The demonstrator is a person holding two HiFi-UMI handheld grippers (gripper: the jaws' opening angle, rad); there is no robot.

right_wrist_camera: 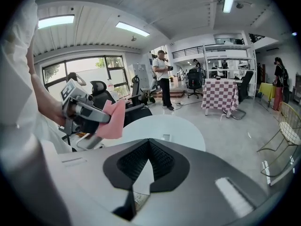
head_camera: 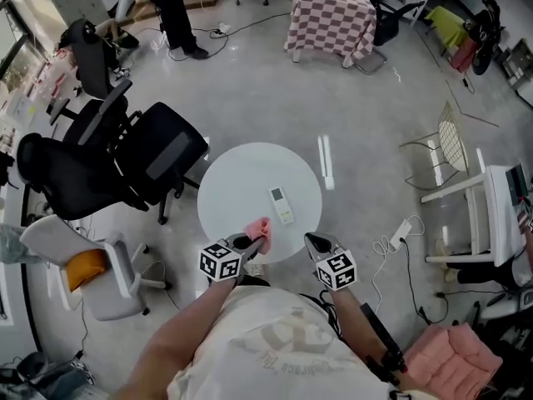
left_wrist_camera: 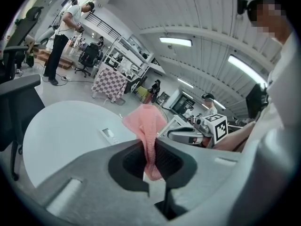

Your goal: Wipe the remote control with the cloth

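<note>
A white remote control (head_camera: 281,204) lies right of centre on the round white table (head_camera: 241,173); it also shows small in the left gripper view (left_wrist_camera: 110,135) and the right gripper view (right_wrist_camera: 166,137). My left gripper (head_camera: 254,242) hovers at the table's near edge, shut on a pink cloth (head_camera: 259,230) that sticks up out of its jaws (left_wrist_camera: 148,126). My right gripper (head_camera: 315,242) hangs at the near right edge, shut with nothing between its jaws. From the right gripper view the pink cloth (right_wrist_camera: 113,119) shows at the left.
Black office chairs (head_camera: 125,152) crowd the table's left side, and a grey chair with an orange cushion (head_camera: 92,269) stands nearer. A checkered-cloth table (head_camera: 331,15) is far behind. A person (head_camera: 175,11) stands at the back left. A wire chair (head_camera: 445,144) and cables lie right.
</note>
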